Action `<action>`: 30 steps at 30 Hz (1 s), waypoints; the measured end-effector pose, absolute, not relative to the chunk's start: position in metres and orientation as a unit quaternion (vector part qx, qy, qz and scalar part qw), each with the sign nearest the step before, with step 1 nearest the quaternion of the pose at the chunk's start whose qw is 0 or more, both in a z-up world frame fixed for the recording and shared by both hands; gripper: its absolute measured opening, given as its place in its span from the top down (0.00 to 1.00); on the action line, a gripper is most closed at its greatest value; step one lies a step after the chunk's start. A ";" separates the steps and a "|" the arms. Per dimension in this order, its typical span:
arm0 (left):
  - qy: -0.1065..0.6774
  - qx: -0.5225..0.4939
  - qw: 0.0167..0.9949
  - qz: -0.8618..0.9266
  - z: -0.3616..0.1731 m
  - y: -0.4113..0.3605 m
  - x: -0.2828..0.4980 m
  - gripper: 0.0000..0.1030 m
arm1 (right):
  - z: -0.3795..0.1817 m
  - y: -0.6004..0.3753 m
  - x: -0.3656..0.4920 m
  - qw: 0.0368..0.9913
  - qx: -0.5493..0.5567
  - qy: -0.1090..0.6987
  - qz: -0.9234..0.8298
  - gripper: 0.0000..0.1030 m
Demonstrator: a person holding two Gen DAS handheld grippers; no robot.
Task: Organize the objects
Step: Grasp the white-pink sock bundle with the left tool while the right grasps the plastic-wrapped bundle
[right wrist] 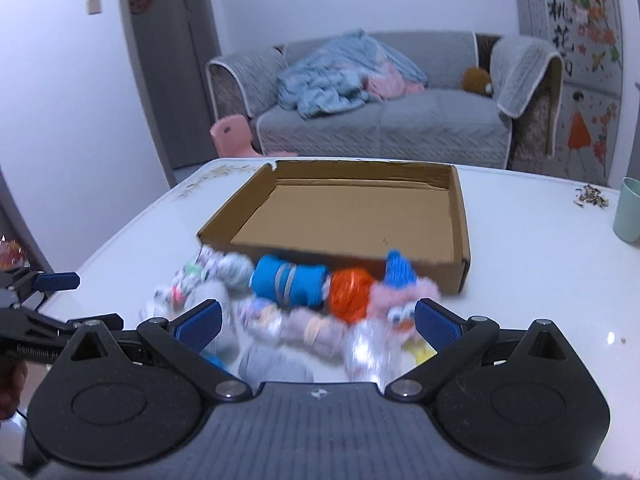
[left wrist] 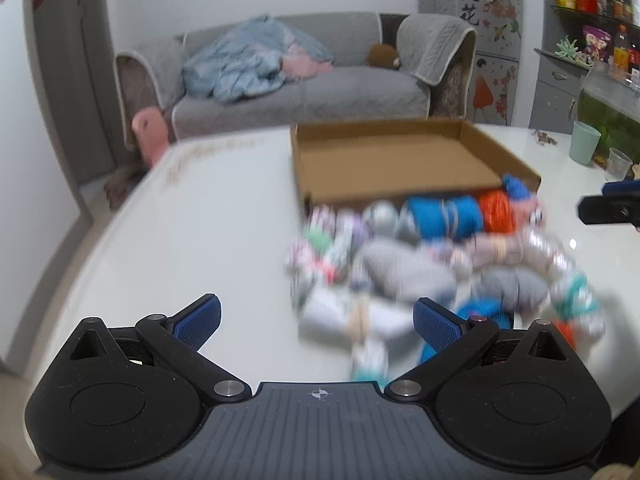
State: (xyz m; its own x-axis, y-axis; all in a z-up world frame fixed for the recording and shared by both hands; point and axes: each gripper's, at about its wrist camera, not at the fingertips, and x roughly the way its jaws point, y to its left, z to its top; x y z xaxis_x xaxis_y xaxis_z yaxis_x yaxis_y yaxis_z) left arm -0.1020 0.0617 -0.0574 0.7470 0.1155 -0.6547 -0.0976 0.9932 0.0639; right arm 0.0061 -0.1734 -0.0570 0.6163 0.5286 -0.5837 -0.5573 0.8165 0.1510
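Note:
A pile of rolled socks (left wrist: 432, 264) lies on the white table (left wrist: 192, 232) in front of an empty shallow cardboard box (left wrist: 392, 160). The pile holds a blue roll (right wrist: 288, 280), an orange roll (right wrist: 352, 290) and a pink fuzzy sock with eyes (right wrist: 400, 300); the box also shows in the right wrist view (right wrist: 352, 208). My left gripper (left wrist: 316, 320) is open and empty, just in front of the pile's near left side. My right gripper (right wrist: 318, 324) is open and empty, over the pile's near edge. Both views are blurred.
A green cup (right wrist: 630, 210) and a clear cup (left wrist: 618, 164) stand at the table's right side near some crumbs (right wrist: 592, 196). A grey sofa (right wrist: 384, 120) and a pink stool (right wrist: 236, 136) stand beyond the table. The left gripper shows at the left in the right wrist view (right wrist: 44, 300).

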 end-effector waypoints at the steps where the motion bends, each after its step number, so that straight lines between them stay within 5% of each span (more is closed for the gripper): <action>1: 0.353 0.007 0.934 0.059 -0.063 0.064 -0.108 0.00 | -0.064 -0.176 -0.003 0.901 -0.026 0.309 0.304 0.01; 5: 0.354 0.015 0.933 0.055 -0.084 0.060 -0.119 0.00 | -0.088 -0.182 -0.025 0.904 -0.040 0.287 0.314 0.04; 9: 0.359 0.037 0.931 0.056 -0.098 0.057 -0.114 0.00 | -0.102 -0.185 -0.025 0.904 -0.037 0.296 0.307 0.30; 17: 0.376 0.056 0.923 0.057 -0.114 0.063 -0.107 0.01 | -0.128 -0.192 -0.026 0.892 -0.023 0.340 0.297 0.36; 22: 0.370 0.075 0.925 0.043 -0.117 0.054 -0.104 0.08 | -0.132 -0.195 -0.028 0.884 -0.013 0.354 0.305 0.60; 25: 0.367 0.065 0.928 0.024 -0.116 0.055 -0.106 0.19 | -0.134 -0.198 -0.027 0.879 -0.011 0.362 0.310 0.64; 27: 0.364 0.055 0.930 0.004 -0.114 0.055 -0.107 0.48 | -0.135 -0.202 -0.027 0.877 -0.002 0.364 0.314 0.65; 30: 0.364 0.031 0.931 -0.004 -0.113 0.059 -0.108 0.69 | -0.132 -0.205 -0.028 0.877 0.003 0.361 0.317 0.66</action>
